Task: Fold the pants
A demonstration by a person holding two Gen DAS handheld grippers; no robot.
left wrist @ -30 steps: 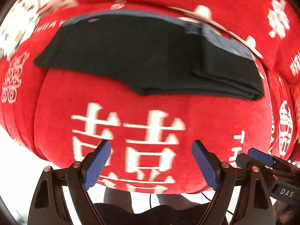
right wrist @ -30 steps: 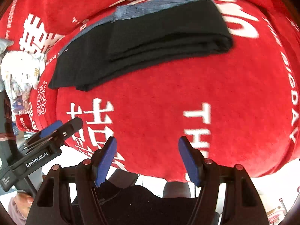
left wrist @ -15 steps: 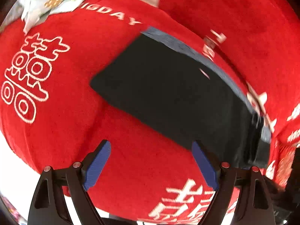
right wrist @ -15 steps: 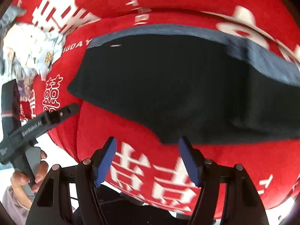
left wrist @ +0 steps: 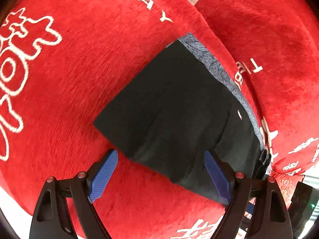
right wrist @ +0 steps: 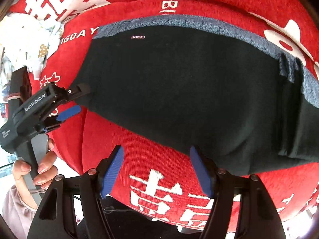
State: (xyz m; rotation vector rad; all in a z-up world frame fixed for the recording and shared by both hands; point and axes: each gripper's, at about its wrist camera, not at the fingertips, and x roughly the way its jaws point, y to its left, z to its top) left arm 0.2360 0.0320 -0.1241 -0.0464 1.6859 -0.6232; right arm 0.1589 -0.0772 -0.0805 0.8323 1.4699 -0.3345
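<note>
Black pants with a grey-blue lining edge lie folded into a flat band on a red cushion with white lettering. My left gripper is open, its blue pads at the near corner of the pants' left end. In the right wrist view the left gripper straddles that left edge, one finger over the fabric. My right gripper is open and empty, just short of the pants' near edge.
A red backrest cushion rises behind the pants. A white patterned cloth lies at the far left. The cushion's front edge drops off just below my right fingers. The person's hand holds the left gripper's handle.
Both grippers have moved in close to the pants. The left one swung round to the pants' left end; the right one came up to the near edge. Both stayed open.
</note>
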